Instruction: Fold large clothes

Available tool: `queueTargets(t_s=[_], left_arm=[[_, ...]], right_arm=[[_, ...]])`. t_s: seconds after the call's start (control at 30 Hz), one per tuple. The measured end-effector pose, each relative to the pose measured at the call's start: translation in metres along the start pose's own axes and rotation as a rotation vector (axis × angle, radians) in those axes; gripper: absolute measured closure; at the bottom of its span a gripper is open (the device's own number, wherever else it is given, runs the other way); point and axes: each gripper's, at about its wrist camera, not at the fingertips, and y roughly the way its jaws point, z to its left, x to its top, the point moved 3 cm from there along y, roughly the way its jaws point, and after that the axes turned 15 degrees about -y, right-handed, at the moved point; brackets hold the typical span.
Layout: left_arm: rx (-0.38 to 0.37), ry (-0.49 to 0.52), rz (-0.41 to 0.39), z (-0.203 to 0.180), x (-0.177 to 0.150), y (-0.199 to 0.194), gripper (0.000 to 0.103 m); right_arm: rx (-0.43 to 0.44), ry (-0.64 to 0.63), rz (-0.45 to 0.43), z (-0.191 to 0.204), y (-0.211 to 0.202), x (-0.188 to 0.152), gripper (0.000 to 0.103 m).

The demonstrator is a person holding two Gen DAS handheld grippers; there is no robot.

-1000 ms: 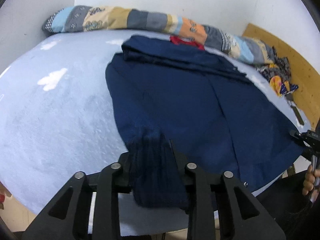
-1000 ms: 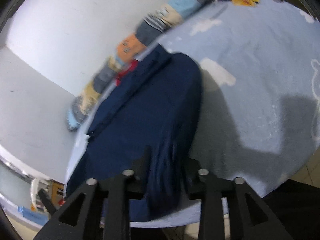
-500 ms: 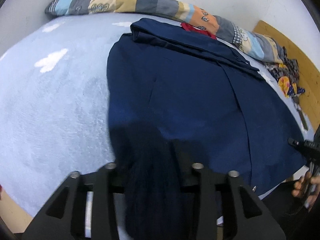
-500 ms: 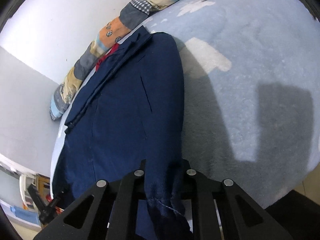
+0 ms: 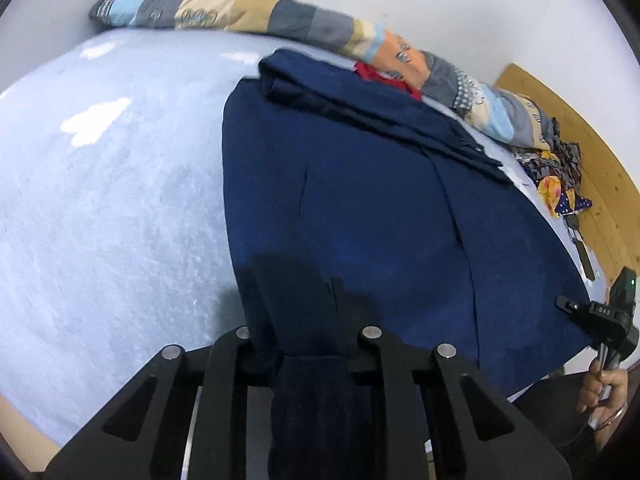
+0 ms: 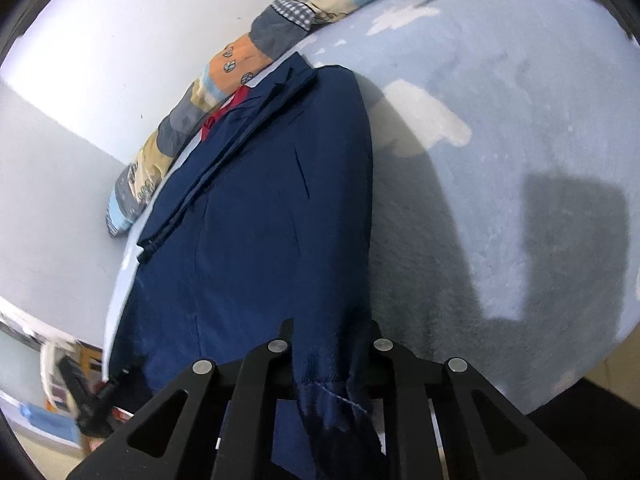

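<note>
A large navy blue garment lies spread on the pale blue bed, its far end folded into a band near the pillows. My left gripper is shut on the garment's near left hem corner, with cloth bunched between the fingers. My right gripper is shut on the near right hem corner of the same garment. The right gripper also shows at the right edge of the left wrist view, and the left gripper shows blurred at the lower left of the right wrist view.
A long patchwork bolster runs along the white wall behind the garment. A red cloth peeks out behind the folded band. Colourful clothes lie by the wooden panel at the right.
Both grippers have moved forward over the bed with the hem corners in them. The garment fills more of both views and its near part has lifted off the bed.
</note>
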Motion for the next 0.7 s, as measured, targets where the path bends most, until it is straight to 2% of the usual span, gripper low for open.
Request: queueTargets(t_s=[0.13, 0.27, 0.4, 0.43, 0.57, 0.63, 0.7], left_arm=[[-0.019, -0.009, -0.025, 0.001, 0.003, -0.006, 0.088], [-0.019, -0.003, -0.044, -0.001, 0.004, -0.009, 0.088], [-0.057, -0.022, -0.076, -0.001, 0.006, -0.024, 0.088], [-0.064, -0.025, -0.081, -0.001, 0.006, -0.027, 0.088], [-0.082, -0.008, -0.099, -0.007, 0.004, -0.040, 0.088], [-0.086, -0.005, -0.101, -0.007, 0.003, -0.045, 0.088], [-0.085, -0.010, -0.095, -0.004, 0.003, -0.047, 0.088]], right_arm=[[-0.002, -0.032, -0.027, 0.007, -0.006, 0.003, 0.093], [0.043, -0.011, -0.038, 0.006, -0.010, 0.004, 0.095], [0.204, 0.026, -0.134, 0.012, -0.030, 0.008, 0.096], [0.272, 0.053, -0.173, 0.012, -0.036, 0.009, 0.096], [0.381, 0.141, -0.232, 0.006, -0.045, 0.008, 0.096], [0.388, 0.153, -0.234, 0.005, -0.051, 0.007, 0.096], [0.319, 0.116, -0.211, 0.009, -0.056, 0.007, 0.096]])
